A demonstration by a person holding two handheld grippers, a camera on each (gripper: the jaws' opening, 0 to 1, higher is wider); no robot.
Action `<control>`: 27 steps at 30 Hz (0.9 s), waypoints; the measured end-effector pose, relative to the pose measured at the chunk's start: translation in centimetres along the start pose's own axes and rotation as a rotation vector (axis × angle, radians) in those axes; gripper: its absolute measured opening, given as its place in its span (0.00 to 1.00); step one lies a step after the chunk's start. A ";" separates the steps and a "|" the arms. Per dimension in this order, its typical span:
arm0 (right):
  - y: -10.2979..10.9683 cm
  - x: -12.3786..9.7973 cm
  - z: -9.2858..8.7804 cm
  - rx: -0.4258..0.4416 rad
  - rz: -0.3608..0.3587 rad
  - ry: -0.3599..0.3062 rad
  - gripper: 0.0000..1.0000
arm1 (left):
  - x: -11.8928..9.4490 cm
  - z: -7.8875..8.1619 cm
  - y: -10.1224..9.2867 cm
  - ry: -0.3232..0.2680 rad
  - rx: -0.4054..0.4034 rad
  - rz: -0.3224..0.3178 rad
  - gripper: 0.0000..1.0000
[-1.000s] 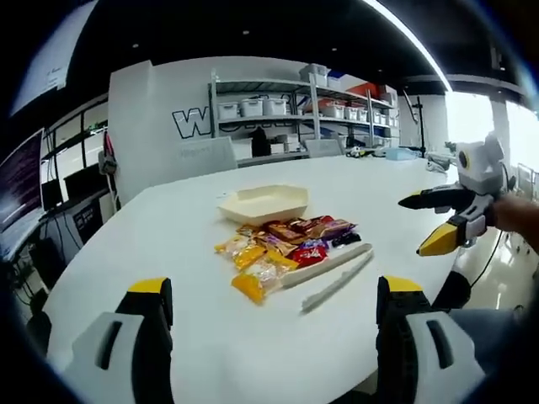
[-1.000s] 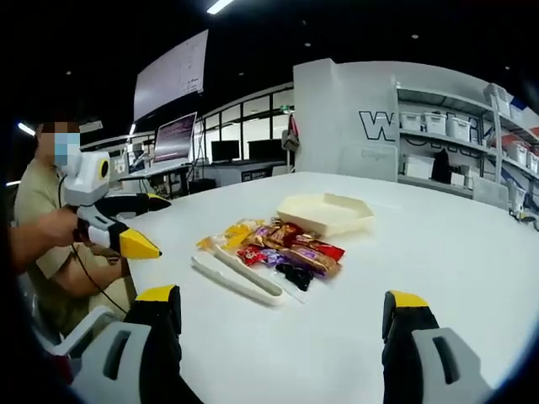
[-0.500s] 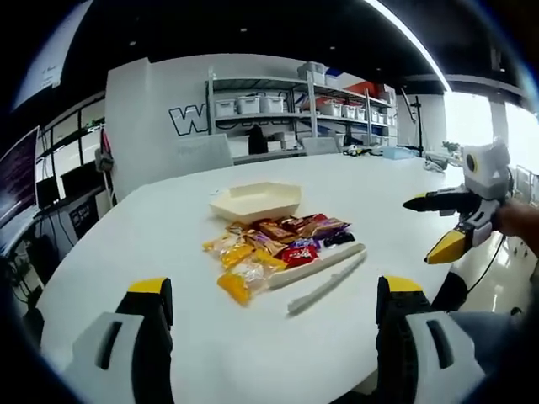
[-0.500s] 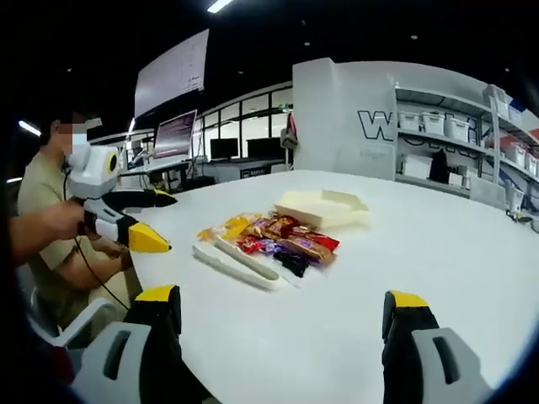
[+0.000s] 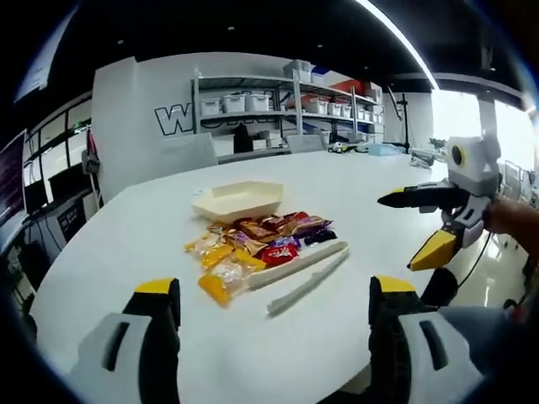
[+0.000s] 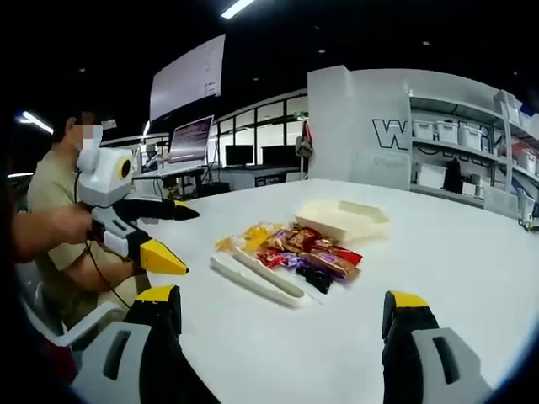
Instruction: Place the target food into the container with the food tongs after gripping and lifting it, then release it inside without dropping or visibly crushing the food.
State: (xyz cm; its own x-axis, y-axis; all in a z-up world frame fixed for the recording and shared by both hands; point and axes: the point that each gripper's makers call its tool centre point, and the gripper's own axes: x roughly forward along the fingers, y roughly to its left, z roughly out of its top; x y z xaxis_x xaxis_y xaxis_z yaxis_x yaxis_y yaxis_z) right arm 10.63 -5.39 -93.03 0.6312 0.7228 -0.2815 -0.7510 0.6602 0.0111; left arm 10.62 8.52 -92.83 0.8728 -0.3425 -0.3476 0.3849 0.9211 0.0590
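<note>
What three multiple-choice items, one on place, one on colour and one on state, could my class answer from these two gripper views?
1. Where do the white tongs lie?
A. Inside the container
B. On the table beside the snack packets
C. Held in a gripper

2. What colour is the container?
A. Cream
B. Blue
C. Black

3. How do the jaws of the left gripper stand?
A. Shut on a packet
B. Shut on the tongs
C. Wide apart, holding nothing

Answers:
1 B: the tongs rest flat on the white table, along the near side of the snack packets.
2 A: the shallow container past the packets is a pale cream and looks empty.
3 C: the two jaws rise far apart with only table between them; the right gripper stands the same way.
</note>
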 end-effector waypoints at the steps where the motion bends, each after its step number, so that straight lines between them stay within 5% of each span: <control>1: 0.1 0.1 -0.1 0.001 0.007 0.002 0.99 | 0.0 0.0 0.0 -0.001 0.001 -0.002 0.89; 10: 0.3 0.7 -0.5 0.018 0.045 -0.005 0.98 | 0.7 -0.5 0.2 -0.012 0.021 -0.034 0.68; 27: -0.6 1.4 -1.3 0.048 0.036 0.031 0.97 | 1.1 -3.1 1.8 0.055 -0.013 0.007 0.85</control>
State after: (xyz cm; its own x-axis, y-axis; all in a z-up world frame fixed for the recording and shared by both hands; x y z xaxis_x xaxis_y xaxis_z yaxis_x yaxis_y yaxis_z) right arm 11.65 -5.05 -94.67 0.5972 0.7400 -0.3095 -0.7624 0.6436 0.0676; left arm 11.38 10.35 -96.00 0.8575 -0.3258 -0.3982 0.3748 0.9258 0.0497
